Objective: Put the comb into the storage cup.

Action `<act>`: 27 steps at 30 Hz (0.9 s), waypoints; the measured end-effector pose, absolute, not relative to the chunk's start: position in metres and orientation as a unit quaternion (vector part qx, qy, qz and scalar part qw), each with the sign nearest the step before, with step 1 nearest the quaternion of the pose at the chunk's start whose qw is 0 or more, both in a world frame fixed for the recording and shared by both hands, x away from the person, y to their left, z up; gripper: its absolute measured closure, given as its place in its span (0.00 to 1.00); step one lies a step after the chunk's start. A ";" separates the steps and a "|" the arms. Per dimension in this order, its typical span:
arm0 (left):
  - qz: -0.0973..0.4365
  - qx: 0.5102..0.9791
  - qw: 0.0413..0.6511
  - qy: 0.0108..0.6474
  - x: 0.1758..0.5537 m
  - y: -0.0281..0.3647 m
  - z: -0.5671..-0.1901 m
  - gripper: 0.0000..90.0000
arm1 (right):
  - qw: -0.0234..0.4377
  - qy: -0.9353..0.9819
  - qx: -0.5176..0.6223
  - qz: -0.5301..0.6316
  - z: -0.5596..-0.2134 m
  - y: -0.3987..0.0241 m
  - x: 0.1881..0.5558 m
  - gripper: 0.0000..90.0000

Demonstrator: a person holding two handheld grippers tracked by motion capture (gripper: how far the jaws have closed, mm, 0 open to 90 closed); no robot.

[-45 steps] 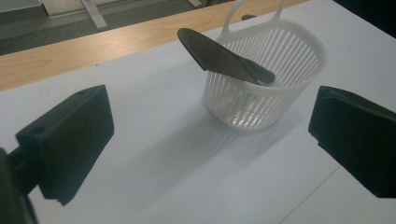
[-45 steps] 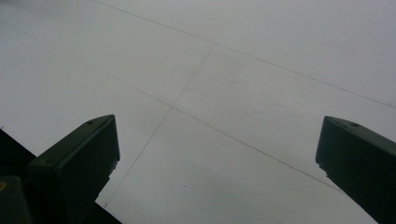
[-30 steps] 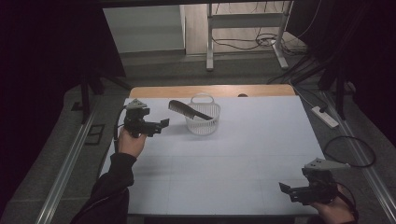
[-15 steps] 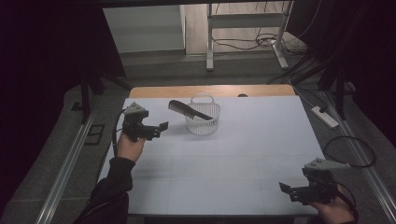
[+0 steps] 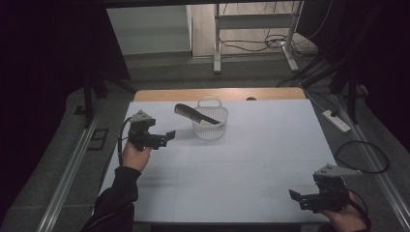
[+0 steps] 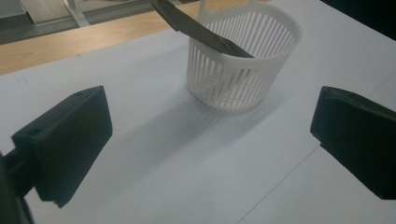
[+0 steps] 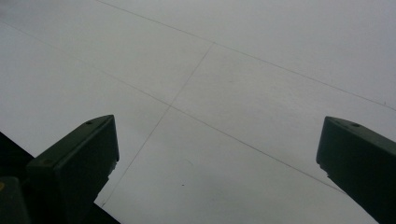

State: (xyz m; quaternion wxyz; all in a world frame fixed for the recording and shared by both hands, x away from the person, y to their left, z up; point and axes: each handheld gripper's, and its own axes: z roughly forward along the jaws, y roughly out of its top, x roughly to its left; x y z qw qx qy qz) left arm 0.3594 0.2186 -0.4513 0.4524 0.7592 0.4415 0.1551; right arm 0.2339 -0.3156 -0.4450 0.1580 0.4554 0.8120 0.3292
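The dark comb (image 5: pixel 195 114), likely light, stiff and smooth, leans in the white slatted basket (image 5: pixel 211 126) at twelve o'clock on the bench (image 5: pixel 251 159), its projecting nine o'clock end the best hold for the wide-open left claw (image 5: pixel 168 137); the right claw (image 5: pixel 296 197), at five o'clock, gapes empty.

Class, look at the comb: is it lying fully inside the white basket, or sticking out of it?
Sticking out. One end of the comb sits inside the basket; the rest leans over the rim, slanting up and out.
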 end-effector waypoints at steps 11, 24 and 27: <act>0.153 0.762 0.449 0.442 0.350 0.225 -0.451 0.00 | 0.158 0.814 0.452 0.328 -0.445 -0.315 0.234 0.00; 0.147 0.759 0.450 0.447 0.338 0.234 -0.451 0.00 | 0.160 0.815 0.450 0.328 -0.445 -0.314 0.233 0.00; 0.147 0.759 0.450 0.448 0.336 0.235 -0.451 0.00 | 0.160 0.815 0.450 0.328 -0.445 -0.314 0.233 0.00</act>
